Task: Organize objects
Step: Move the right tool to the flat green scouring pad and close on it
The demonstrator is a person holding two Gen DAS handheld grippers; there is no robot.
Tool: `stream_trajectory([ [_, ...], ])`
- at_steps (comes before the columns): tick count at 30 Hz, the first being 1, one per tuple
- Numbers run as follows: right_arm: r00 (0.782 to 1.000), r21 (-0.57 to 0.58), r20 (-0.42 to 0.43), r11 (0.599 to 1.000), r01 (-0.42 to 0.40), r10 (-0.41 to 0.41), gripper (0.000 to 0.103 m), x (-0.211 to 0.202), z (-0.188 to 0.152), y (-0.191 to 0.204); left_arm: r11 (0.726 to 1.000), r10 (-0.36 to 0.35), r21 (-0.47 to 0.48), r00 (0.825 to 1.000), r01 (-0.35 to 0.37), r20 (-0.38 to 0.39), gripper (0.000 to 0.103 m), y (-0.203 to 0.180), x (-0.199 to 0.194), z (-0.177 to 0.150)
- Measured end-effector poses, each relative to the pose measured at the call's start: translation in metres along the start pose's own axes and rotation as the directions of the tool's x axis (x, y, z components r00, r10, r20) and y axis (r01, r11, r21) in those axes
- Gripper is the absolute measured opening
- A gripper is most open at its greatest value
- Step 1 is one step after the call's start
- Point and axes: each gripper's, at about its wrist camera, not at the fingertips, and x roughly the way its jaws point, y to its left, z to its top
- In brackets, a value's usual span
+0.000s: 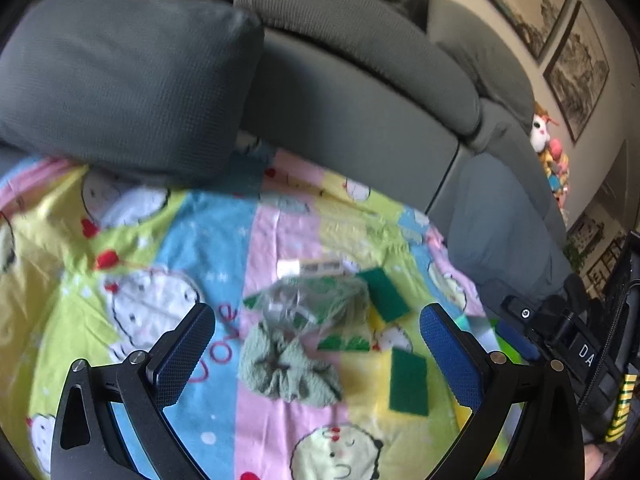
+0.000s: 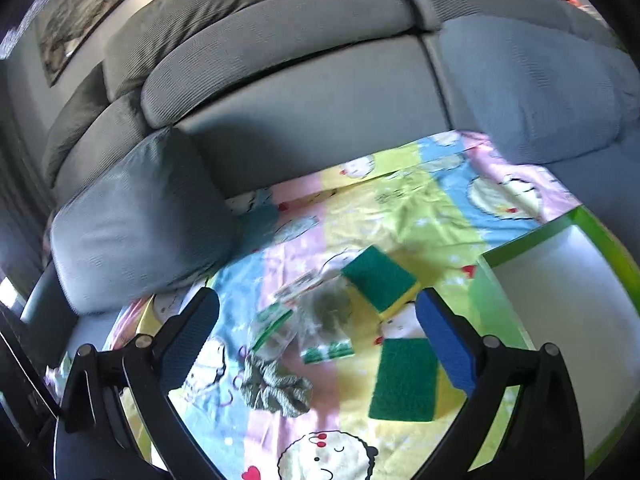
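Two wide-open, empty claws, left claw (image 1: 316, 344) and right claw (image 2: 318, 336), above cartoon sheet (image 2: 420, 208) before grey sofa (image 2: 304, 120).

Soft daylight, motion blur, fisheye warping

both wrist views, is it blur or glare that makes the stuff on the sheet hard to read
Left wrist view: blur smears the scrunchie and clear bag, with fisheye bending at the edges. Right wrist view: sponges sharper, cushion softly smeared, no strong glare.

Hand-held gripper (image 1: 318, 356): black linkage arms, silver screws, blue textured pads (image 1: 450, 358).
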Motion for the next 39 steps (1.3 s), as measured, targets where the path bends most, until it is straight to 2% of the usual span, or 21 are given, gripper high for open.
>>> stream_trajectory([
  [3, 0.997, 0.006, -0.076, 1.000, -0.008, 0.008, 0.090, 0.019, -0.014, -0.011, 0.998, -0.027, -0.062, 0.993, 0.020, -0.116, 0.101, 0.014, 0.020, -0.015],
  [4, 0.995, 0.019, -0.104, 1.000, -0.006, 0.008, 0.084, 0.025, -0.017, -0.014, 0.998, -0.025, -0.068, 0.990, 0.016, -0.140, 0.099, 0.015, 0.024, -0.018],
  [6, 0.987, 0.055, -0.153, 0.998, -0.028, 0.036, 0.080, 0.035, -0.023, -0.021, 0.998, -0.012, -0.056, 0.985, 0.002, -0.173, 0.095, 0.014, 0.029, -0.023],
  [8, 0.983, 0.080, -0.174, 0.996, -0.044, 0.057, 0.080, 0.037, -0.028, -0.026, 0.999, -0.003, -0.043, 0.981, -0.005, -0.194, 0.094, 0.011, 0.033, -0.029],
  [12, 0.975, 0.121, -0.210, 0.992, -0.042, 0.067, 0.080, 0.040, -0.034, -0.031, 0.998, -0.052, -0.048, 0.962, 0.040, -0.266, 0.092, 0.005, 0.045, -0.040],
  [14, 0.970, 0.140, -0.233, 0.990, -0.036, 0.068, 0.080, 0.042, -0.038, -0.035, 0.999, -0.039, -0.035, 0.955, 0.031, -0.295, 0.091, 0.002, 0.052, -0.043],
  [17, 0.963, 0.158, -0.268, 0.987, 0.001, 0.042, 0.080, 0.047, -0.042, -0.043, 1.000, 0.002, 0.006, 0.948, 0.000, -0.318, 0.091, -0.004, 0.056, -0.049],
  [21, 0.952, 0.166, -0.305, 0.983, 0.073, -0.019, 0.080, 0.055, -0.045, -0.054, 0.998, -0.050, 0.006, 0.943, 0.055, -0.329, 0.089, -0.012, 0.056, -0.053],
  [23, 0.946, 0.164, -0.322, 0.981, 0.104, -0.046, 0.080, 0.058, -0.047, -0.059, 0.997, -0.065, 0.023, 0.942, 0.077, -0.330, 0.080, -0.019, 0.058, -0.054],
  [24, 0.943, 0.164, -0.329, 0.980, 0.110, -0.051, 0.080, 0.060, -0.047, -0.062, 0.996, -0.073, 0.030, 0.940, 0.088, -0.333, 0.080, -0.023, 0.059, -0.056],
  [33, 0.925, 0.248, -0.380, 0.962, 0.117, -0.015, 0.080, 0.072, -0.053, -0.086, 0.981, -0.144, 0.063, 0.902, 0.185, -0.406, 0.080, -0.056, 0.079, -0.071],
  [37, 0.923, 0.280, -0.384, 0.954, 0.110, 0.006, 0.080, 0.074, -0.055, -0.093, 0.977, -0.164, 0.052, 0.883, 0.207, -0.439, 0.080, -0.062, 0.091, -0.076],
  [38, 0.922, 0.283, -0.387, 0.953, 0.110, 0.009, 0.079, 0.075, -0.055, -0.093, 0.975, -0.170, 0.051, 0.878, 0.215, -0.448, 0.077, -0.064, 0.094, -0.077],
  [39, 0.920, 0.286, -0.391, 0.952, 0.110, 0.011, 0.076, 0.076, -0.055, -0.094, 0.973, -0.180, 0.048, 0.873, 0.225, -0.453, 0.069, -0.066, 0.097, -0.079],
])
